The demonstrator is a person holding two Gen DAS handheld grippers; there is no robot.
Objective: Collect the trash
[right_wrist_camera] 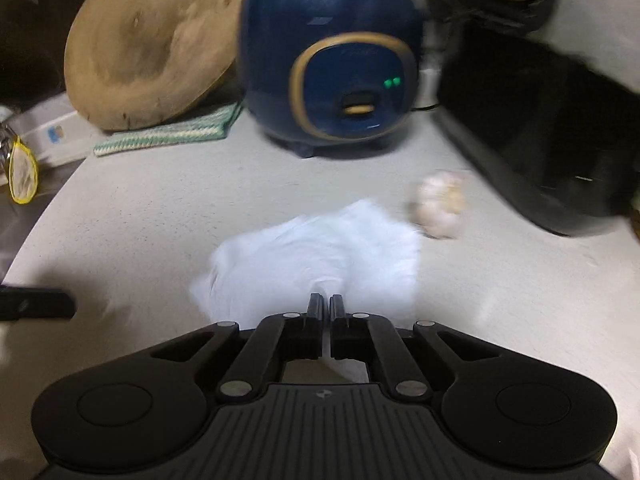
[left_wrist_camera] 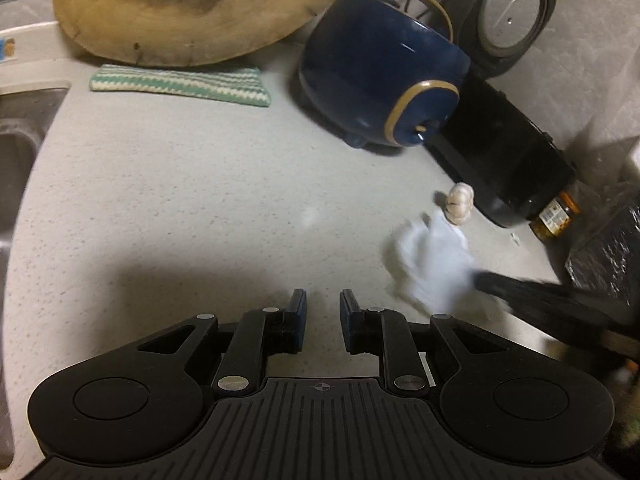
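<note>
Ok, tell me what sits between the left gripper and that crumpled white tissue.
Nothing visible. Only bare counter separates the left gripper from the tissue. The right gripper is already shut on its near edge; the garlic bulb lies beyond it.

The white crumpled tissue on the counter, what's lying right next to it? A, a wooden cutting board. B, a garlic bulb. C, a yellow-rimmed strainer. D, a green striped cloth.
B: the garlic bulb sits just beside the far right corner of the white tissue, while the cloth and board lie well back by the blue rice cooker.
</note>
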